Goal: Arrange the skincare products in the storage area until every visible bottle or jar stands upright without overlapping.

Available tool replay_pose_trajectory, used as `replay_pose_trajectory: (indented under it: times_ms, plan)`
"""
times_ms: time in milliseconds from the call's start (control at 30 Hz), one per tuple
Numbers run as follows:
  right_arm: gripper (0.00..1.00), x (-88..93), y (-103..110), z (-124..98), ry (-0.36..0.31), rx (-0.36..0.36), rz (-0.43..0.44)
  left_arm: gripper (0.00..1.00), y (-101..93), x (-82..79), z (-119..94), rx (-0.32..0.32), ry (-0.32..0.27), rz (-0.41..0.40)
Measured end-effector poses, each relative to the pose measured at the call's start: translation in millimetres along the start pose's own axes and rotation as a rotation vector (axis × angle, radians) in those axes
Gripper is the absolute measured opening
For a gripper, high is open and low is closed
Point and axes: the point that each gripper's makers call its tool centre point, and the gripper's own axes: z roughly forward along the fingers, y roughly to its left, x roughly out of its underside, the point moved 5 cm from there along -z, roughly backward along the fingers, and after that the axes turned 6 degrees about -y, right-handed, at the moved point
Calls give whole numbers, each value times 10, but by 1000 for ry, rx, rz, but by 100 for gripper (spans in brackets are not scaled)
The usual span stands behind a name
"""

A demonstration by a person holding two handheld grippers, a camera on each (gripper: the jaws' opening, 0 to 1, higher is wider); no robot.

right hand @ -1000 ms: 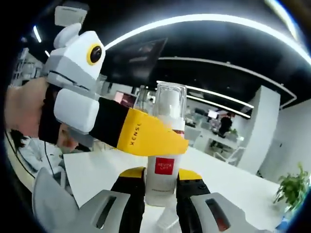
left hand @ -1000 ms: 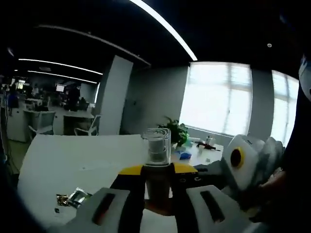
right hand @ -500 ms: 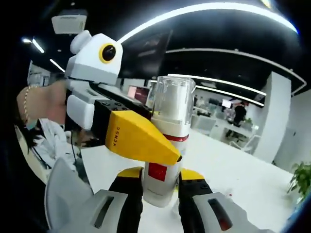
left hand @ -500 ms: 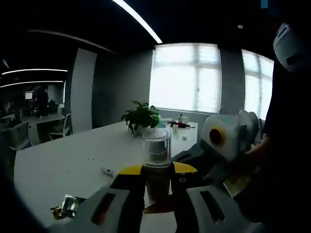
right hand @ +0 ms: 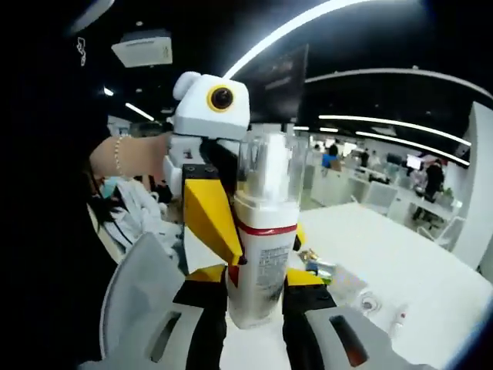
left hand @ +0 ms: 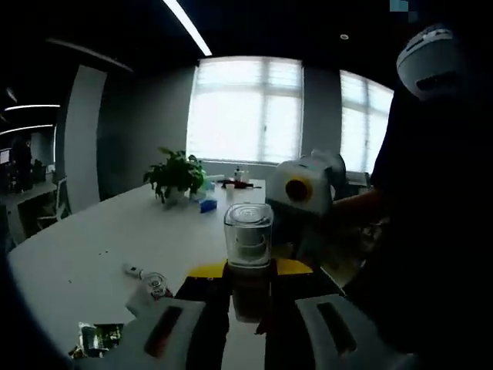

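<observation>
Two hand-held grippers clamping bottle [right hand: 262,231], label partly hidden

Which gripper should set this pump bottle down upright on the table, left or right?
Probably the right gripper: its jaws clamp the bottle low on the body, upright. The left gripper grips it nearer the clear cap.

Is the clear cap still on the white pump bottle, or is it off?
On: the clear cap covers the top of the white pump bottle.
</observation>
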Motion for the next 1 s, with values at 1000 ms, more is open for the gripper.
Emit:
replay_pose_trajectory:
  times_ms: [1000]
  plan:
    - [12,47,-142,26,-189,-197,129,33,169,255,-148,-93,-100,-164]
